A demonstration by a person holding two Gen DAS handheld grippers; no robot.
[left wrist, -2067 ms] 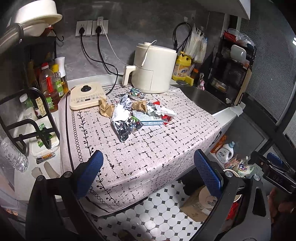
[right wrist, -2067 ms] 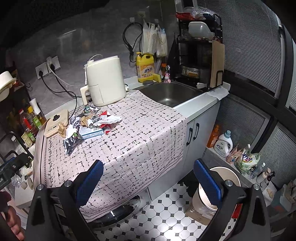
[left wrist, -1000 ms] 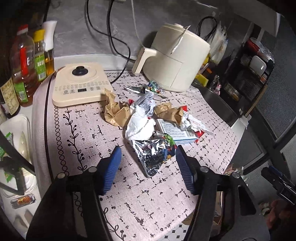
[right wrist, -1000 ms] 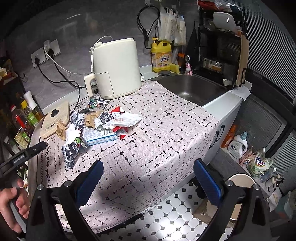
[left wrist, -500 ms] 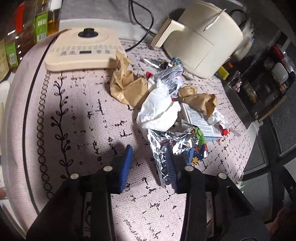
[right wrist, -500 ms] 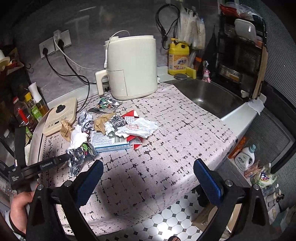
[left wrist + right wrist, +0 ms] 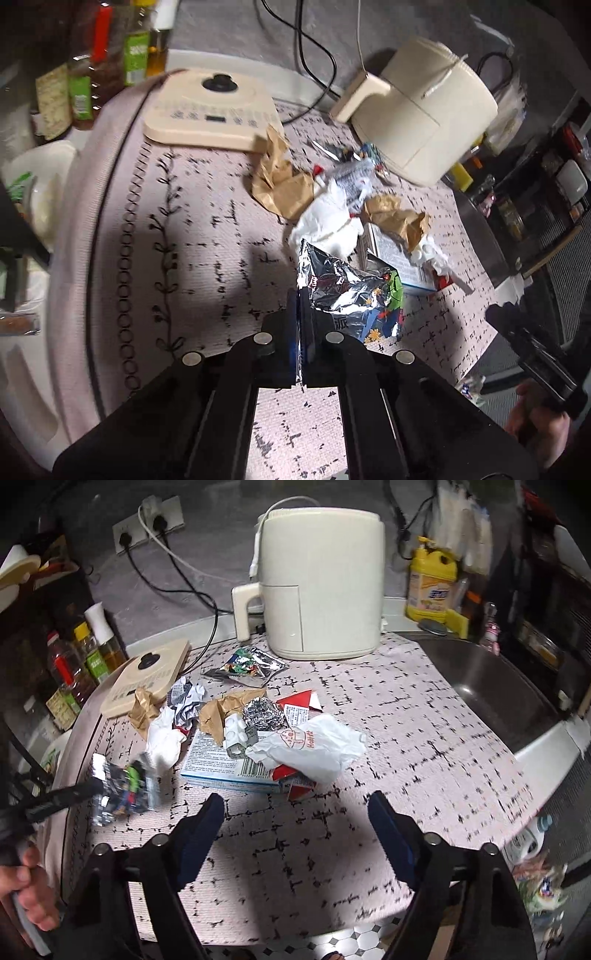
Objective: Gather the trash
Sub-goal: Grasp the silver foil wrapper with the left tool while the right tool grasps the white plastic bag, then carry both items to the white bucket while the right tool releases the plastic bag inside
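Left wrist view: the left tongs (image 7: 300, 321) are pinched tight on the near corner of a silver snack wrapper (image 7: 347, 291), the first piece of litter taken up from the patterned cloth (image 7: 177, 236) on a kitchen counter. Just beyond the tips lie a white tissue wad (image 7: 328, 221) and two crumpled brown paper bags (image 7: 280, 181), with a flat blue-and-white box (image 7: 395, 258) to the right of the wrapper.

Right wrist view: the same wrapper (image 7: 125, 786) shows blurred at the far left, gripped at the end of the left tongs (image 7: 92, 788). The right tongs (image 7: 295, 812) hold nothing; their jaws are closing with only bare cloth between them. Ahead of their tips sits the main heap: the box (image 7: 218, 764), a white printed bag (image 7: 314, 749), a foil ball (image 7: 262, 716), red card scraps (image 7: 303, 701), and farther off a small green wrapper (image 7: 247, 666) near the cream air fryer (image 7: 321, 579).

By the look of it, collection has only just begun: one piece is in hand, none is seen binned, and nearly the whole pile remains. No bin is clearly identifiable in either view.
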